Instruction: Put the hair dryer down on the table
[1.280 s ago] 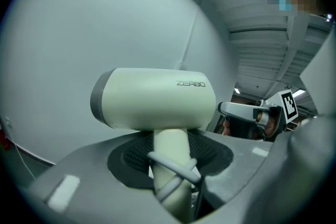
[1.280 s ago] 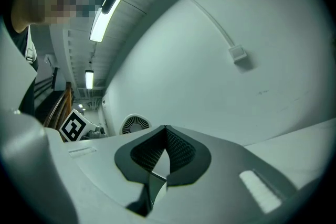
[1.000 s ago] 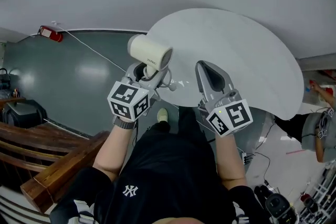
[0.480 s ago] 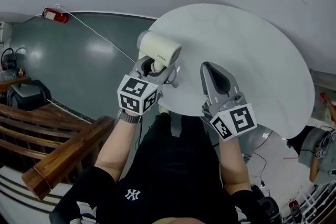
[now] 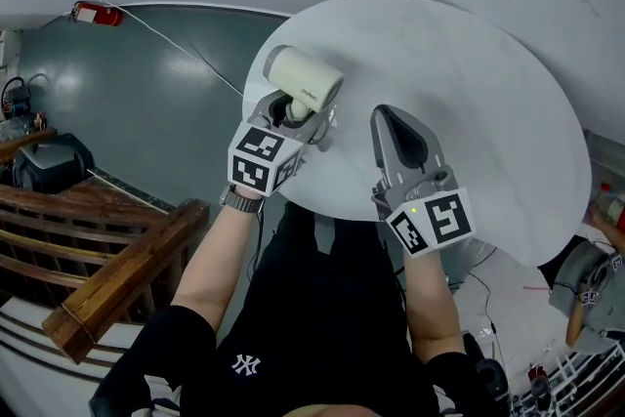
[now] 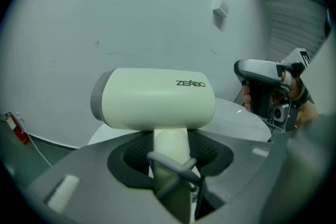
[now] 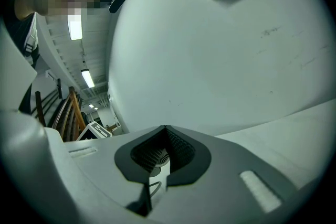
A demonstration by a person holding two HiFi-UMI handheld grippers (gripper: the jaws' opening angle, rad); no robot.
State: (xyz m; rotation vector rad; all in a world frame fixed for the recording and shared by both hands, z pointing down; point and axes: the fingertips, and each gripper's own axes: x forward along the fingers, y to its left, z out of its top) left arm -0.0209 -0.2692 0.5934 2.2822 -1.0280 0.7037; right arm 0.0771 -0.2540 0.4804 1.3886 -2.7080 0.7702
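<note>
The left gripper (image 5: 290, 110) clamps the hair dryer (image 5: 305, 81) over the table (image 5: 469, 63) at ten o'clock, right gripper (image 5: 387, 118) closed empty; lowering seems next.

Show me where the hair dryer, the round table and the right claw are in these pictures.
hair dryer (image 5: 305, 79): head view, on its cream barrel.
table (image 5: 469, 73): head view, on a bare patch of the white top.
right claw (image 5: 383, 116): head view, at the tip where its two halves meet.

Black short-sleeved T-shirt (image 5: 322, 308) with small white chest logo (image 5: 244, 363); dark wristband (image 5: 237, 201) at left wrist.
</note>
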